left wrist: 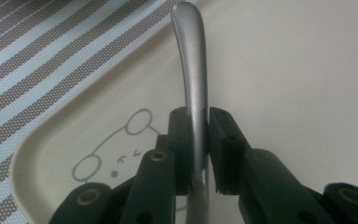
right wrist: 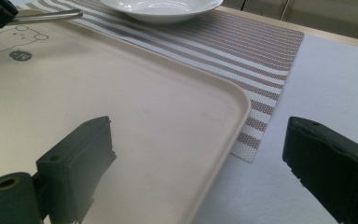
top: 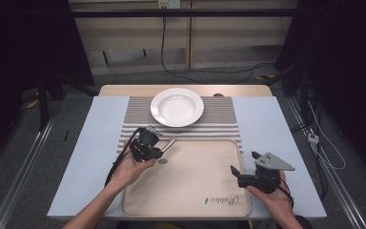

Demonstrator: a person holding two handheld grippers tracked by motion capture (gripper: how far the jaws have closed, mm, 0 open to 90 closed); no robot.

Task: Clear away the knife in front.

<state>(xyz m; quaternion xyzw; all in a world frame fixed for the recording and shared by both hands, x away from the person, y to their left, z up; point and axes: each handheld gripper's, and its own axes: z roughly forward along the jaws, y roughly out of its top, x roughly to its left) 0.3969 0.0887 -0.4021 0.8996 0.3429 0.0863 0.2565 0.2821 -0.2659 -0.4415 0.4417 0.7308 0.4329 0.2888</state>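
My left gripper (top: pixel 158 148) (left wrist: pixel 197 119) is shut on the handle of a metal utensil (top: pixel 169 143) (left wrist: pixel 191 56). The handle sticks out past the jaws over the far left corner of the beige tray (top: pixel 195 191) (left wrist: pixel 284 70). The utensil's working end is hidden behind the jaws. My right gripper (top: pixel 244 162) (right wrist: pixel 200 140) stands open at the tray's right edge (right wrist: pixel 121 93), one jaw over the tray and one over the table, nothing between them. The right gripper view catches the metal handle (right wrist: pixel 46 17) at its top left.
A white plate (top: pixel 177 107) (right wrist: pixel 158 7) sits on a striped placemat (top: pixel 219 119) (right wrist: pixel 242 51) (left wrist: pixel 28 56) beyond the tray. A pale blue table cover (top: pixel 95 143) lies on both sides. A bear drawing (left wrist: pixel 116 149) marks the tray's corner.
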